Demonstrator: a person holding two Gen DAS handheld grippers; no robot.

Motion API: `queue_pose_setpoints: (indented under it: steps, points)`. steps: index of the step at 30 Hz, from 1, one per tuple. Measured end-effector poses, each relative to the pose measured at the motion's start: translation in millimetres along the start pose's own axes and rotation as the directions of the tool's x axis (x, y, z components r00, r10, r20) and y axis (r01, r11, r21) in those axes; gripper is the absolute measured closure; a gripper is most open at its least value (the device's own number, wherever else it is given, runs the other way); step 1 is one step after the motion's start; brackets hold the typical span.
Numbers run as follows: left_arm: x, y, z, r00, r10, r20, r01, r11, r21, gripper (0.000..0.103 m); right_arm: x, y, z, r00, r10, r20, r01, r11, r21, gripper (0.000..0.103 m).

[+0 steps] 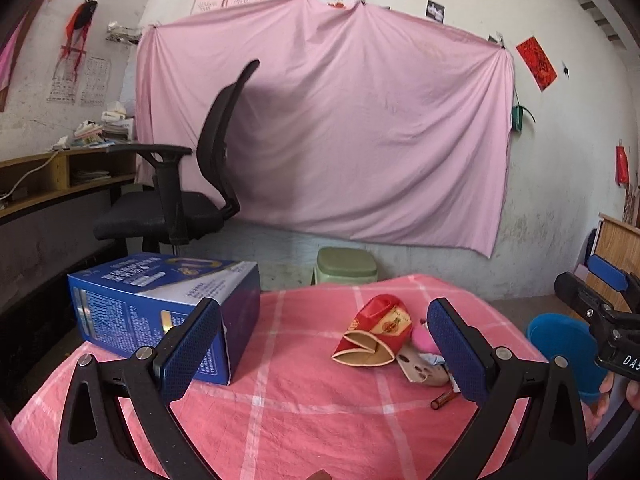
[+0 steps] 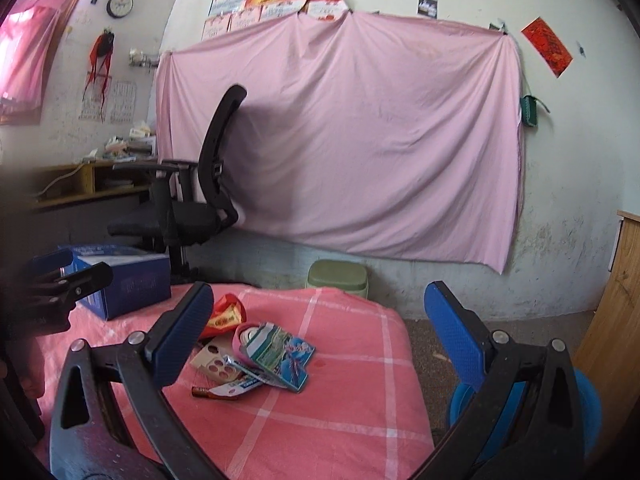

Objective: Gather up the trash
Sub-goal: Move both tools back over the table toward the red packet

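A pile of trash lies on the pink checked tablecloth (image 1: 280, 408): a crushed red and gold packet (image 1: 376, 332), a beige card with holes (image 1: 420, 368) and a small brown tube (image 1: 442, 399). The right wrist view also shows a blue-green wrapper (image 2: 280, 354), the card (image 2: 214, 364) and the red packet (image 2: 226, 314). A blue bin (image 1: 564, 348) stands off the table's right side, also seen low right (image 2: 588, 412). My left gripper (image 1: 324, 352) is open above the table, the pile just inside its right finger. My right gripper (image 2: 320, 336) is open with the pile near its left finger.
A large blue carton (image 1: 160, 312) lies on the table's far left. Behind the table stand a green stool (image 1: 346, 266) and a black office chair (image 1: 188, 196). A pink sheet covers the wall. A wooden cabinet (image 2: 616, 300) stands at the right.
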State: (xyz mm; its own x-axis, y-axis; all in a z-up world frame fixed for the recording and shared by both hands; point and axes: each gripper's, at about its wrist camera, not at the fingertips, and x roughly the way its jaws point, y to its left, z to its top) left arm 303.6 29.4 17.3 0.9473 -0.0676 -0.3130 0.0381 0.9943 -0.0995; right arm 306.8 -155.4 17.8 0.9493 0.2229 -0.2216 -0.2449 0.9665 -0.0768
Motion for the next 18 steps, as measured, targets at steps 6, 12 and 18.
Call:
queue_pose_setpoints:
  steps: [6, 12, 18]
  points:
    - [35, 1, -2, 0.99, -0.06, -0.124, 0.059, 0.998, -0.009, 0.015, 36, 2, -12, 0.986, 0.011, -0.169, -0.016, 1.0, -0.023, 0.0]
    - [66, -2, -13, 0.953, -0.141, -0.268, 0.14, 0.99, -0.022, 0.044, 60, 6, -22, 0.956, 0.047, -0.291, -0.06, 0.997, -0.039, 0.0]
    - [85, -3, -22, 0.911, -0.198, -0.363, 0.185, 0.98, -0.069, 0.047, 74, 10, -27, 0.921, 0.081, -0.382, -0.109, 0.993, -0.05, 0.009]
